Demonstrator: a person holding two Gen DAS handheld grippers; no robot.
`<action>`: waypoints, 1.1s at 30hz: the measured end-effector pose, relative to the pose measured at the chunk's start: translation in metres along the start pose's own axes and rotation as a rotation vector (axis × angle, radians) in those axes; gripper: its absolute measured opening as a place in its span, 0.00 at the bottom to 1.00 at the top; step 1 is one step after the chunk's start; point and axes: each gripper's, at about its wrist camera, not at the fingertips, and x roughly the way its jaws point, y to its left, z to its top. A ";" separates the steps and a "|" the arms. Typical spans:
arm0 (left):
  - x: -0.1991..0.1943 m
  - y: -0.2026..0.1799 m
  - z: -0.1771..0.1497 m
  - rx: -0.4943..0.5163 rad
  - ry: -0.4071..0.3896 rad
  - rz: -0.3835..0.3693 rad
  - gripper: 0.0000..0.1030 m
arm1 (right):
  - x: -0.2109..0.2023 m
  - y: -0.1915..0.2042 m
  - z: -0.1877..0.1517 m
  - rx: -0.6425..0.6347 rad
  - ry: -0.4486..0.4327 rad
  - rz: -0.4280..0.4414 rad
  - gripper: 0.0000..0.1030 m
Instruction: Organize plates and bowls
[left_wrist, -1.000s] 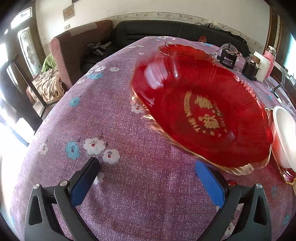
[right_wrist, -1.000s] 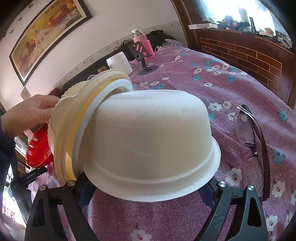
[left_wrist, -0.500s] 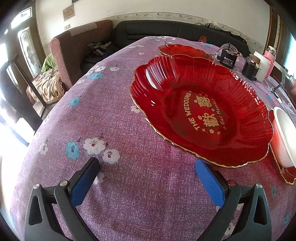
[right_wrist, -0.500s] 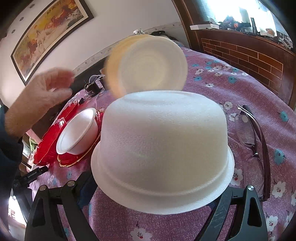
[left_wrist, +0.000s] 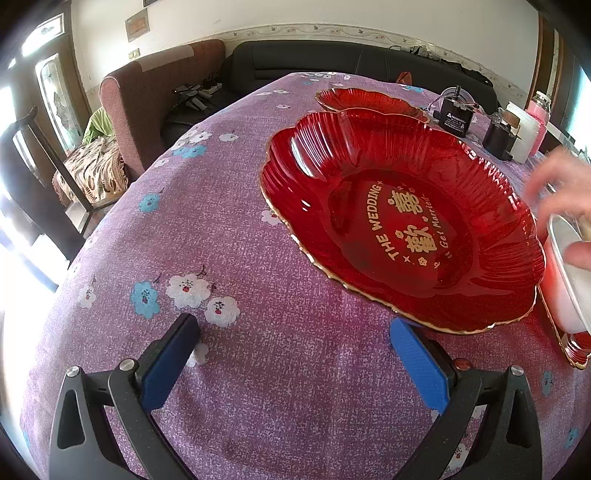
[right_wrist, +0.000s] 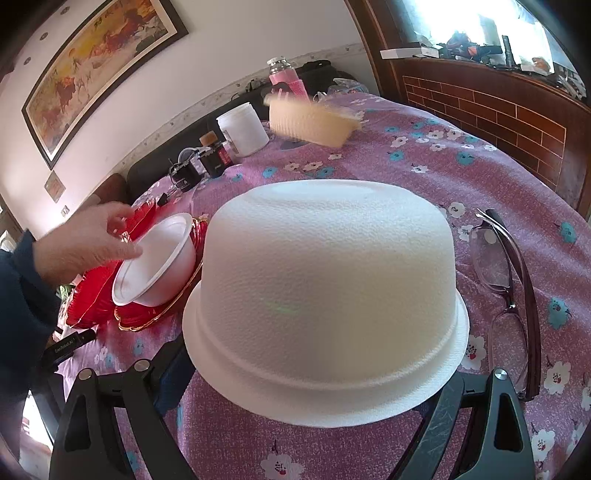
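A large red plate (left_wrist: 402, 229) with gold lettering lies flat ahead of my left gripper (left_wrist: 293, 332), which is open and empty just short of its rim. A second red plate (left_wrist: 369, 101) lies behind it. In the right wrist view an upturned white foam bowl (right_wrist: 325, 288) rests on the cloth between the wide-apart fingers of my right gripper (right_wrist: 310, 369); its rim hides the fingertips. A person's hand (right_wrist: 92, 240) touches a smaller white bowl (right_wrist: 155, 266) tilted on stacked red plates (right_wrist: 140, 317). A beige bowl (right_wrist: 310, 122) is blurred at the far side.
Folded glasses (right_wrist: 506, 280) lie right of the foam bowl. A white jar (right_wrist: 242, 129), pink bottle (right_wrist: 286, 77), dark bottle (right_wrist: 214, 155) and black adapter (left_wrist: 456, 118) stand at the table's back. Chairs and a sofa stand beyond the table's left edge.
The hand let the beige bowl go; it flew from beside the foam bowl to the far side. The large red plate settled flat. The hand came down on the small white bowl.
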 end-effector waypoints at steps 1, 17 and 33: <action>0.000 0.000 0.000 0.000 0.000 0.000 1.00 | 0.000 0.000 0.000 0.000 -0.002 0.001 0.91; 0.000 0.000 0.000 0.000 0.000 0.000 1.00 | 0.002 0.003 0.000 -0.008 0.010 0.003 0.91; 0.000 0.000 0.001 -0.001 0.000 0.000 1.00 | 0.004 0.001 0.000 -0.013 0.033 0.002 0.91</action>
